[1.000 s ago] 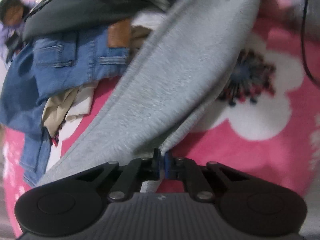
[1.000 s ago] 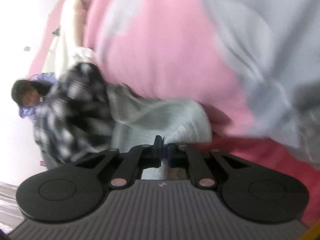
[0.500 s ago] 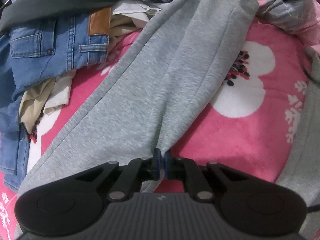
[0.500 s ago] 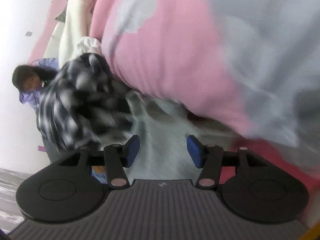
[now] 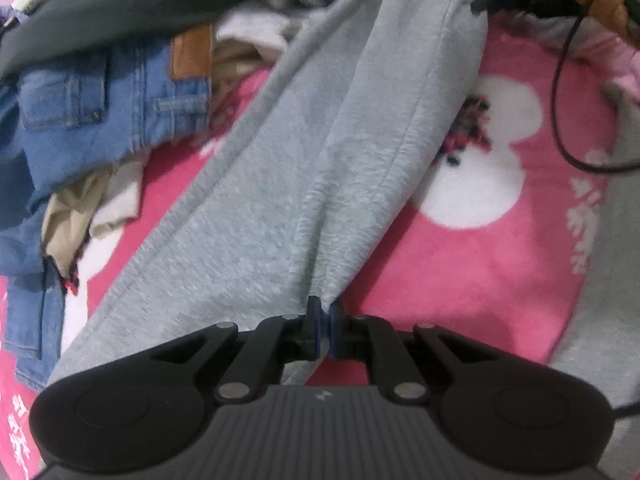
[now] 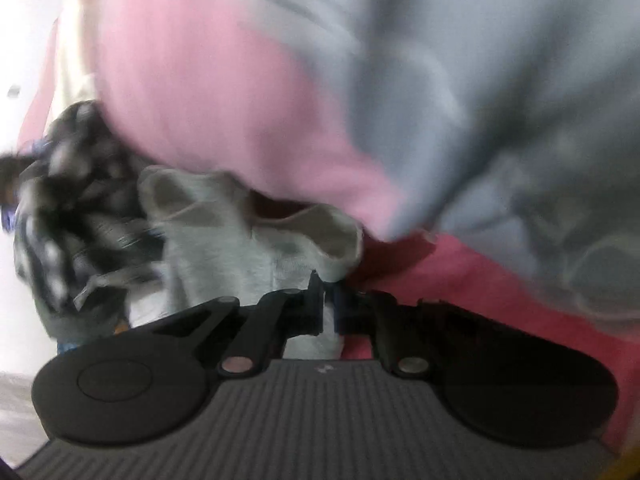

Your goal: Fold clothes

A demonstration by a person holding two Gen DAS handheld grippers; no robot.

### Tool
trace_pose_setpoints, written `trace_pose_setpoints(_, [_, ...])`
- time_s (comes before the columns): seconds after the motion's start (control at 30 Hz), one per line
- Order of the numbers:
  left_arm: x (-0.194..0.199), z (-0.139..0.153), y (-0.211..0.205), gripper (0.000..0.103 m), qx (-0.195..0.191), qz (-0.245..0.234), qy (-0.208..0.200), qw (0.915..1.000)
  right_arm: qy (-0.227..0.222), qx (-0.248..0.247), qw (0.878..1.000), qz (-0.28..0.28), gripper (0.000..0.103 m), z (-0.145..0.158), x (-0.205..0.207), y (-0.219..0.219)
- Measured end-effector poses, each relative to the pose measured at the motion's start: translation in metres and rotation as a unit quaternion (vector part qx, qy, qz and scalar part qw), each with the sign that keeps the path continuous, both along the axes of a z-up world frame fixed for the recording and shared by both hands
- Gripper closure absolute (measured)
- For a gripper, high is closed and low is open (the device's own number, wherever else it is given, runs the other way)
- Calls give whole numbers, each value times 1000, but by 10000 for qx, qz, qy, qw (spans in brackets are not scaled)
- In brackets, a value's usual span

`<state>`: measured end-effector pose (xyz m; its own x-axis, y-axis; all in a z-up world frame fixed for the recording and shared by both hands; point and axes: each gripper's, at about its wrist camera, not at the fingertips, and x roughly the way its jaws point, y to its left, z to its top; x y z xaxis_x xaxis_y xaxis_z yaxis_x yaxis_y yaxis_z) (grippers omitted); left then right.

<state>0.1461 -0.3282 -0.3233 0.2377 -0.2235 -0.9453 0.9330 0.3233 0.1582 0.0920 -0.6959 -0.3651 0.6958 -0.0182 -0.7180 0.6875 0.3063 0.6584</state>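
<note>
Both views show strong fisheye distortion: straight lines bow toward the edges and the corners fall off dark. Left wrist view: lighting is even and moderately bright, with soft shadows only; the grey garment [image 5: 320, 152] and the pink blanket [image 5: 472, 272] are fairly sharp at centre, while the jeans [image 5: 104, 120] and the top of the frame are smeared by motion blur. Right wrist view: heavy motion blur throughout; the pink fabric [image 6: 208, 88] lacks texture, and the left edge is overexposed to white.
</note>
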Motion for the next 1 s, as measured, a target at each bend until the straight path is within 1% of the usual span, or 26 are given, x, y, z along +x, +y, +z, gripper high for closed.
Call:
trace_pose_setpoints(0.03, [-2,0,0,99,22,-62,25,10000,-23,-126,9999,90,100,16,-2,2])
trace_pose_setpoints(0.1, [-6,-1,1,99,67,-187,74,9998,-9,-400,9987,316,100,59,-16,9])
trace_pose_setpoints(0.2, [-12,-2,2,99,135,-374,148,9991,775,-484,9946,492,101,50,-34,15])
trace_pose_setpoints(0.3, [-18,-3,2,98,202,-561,222,9980,1545,-552,9843,653,100,41,-52,21])
trace_pose_setpoints(0.4, [-24,-3,3,96,264,-747,290,9964,1888,-47,9818,226,100,2,-74,23])
trace_pose_setpoints(0.47, [-26,-5,7,94,238,-758,276,9965,1613,-273,9864,136,99,12,-82,29])
trace_pose_setpoints(0.53, [-25,-8,11,92,254,-683,328,9968,1685,-530,9834,416,95,12,-79,31])
trace_pose_setpoints(0.57, [-25,-10,12,90,287,-653,331,9969,1720,-658,9813,556,93,12,-77,32])
trace_pose_setpoints(0.63, [-25,-12,13,88,337,-609,330,9970,1788,-913,9761,835,94,12,-74,34])
trace_pose_setpoints(0.7, [-26,-13,13,83,365,-590,307,9971,1854,-1167,9693,1113,94,12,-71,36])
trace_pose_setpoints(0.77, [-25,-12,13,80,354,-545,256,9976,1917,-1420,9612,1388,92,12,-67,38])
trace_pose_setpoints(0.8, [-25,-12,13,79,348,-522,231,9978,1947,-1545,9565,1526,86,12,-66,39])
trace_pose_setpoints(0.83, [-25,-12,14,79,341,-500,205,9980,1977,-1670,9515,1662,75,12,-64,40])
trace_pose_setpoints(0.9, [-29,-4,12,79,249,-480,108,9985,2034,-1918,9405,1934,65,13,-61,41])
trace_pose_setpoints(0.93, [-32,1,11,79,179,-484,46,9987,2061,-2041,9344,2068,62,13,-59,42])
trace_pose_setpoints(1.0, [-36,11,6,79,-19,-483,-13,9988,2114,-2284,9212,2335,61,13,-56,44])
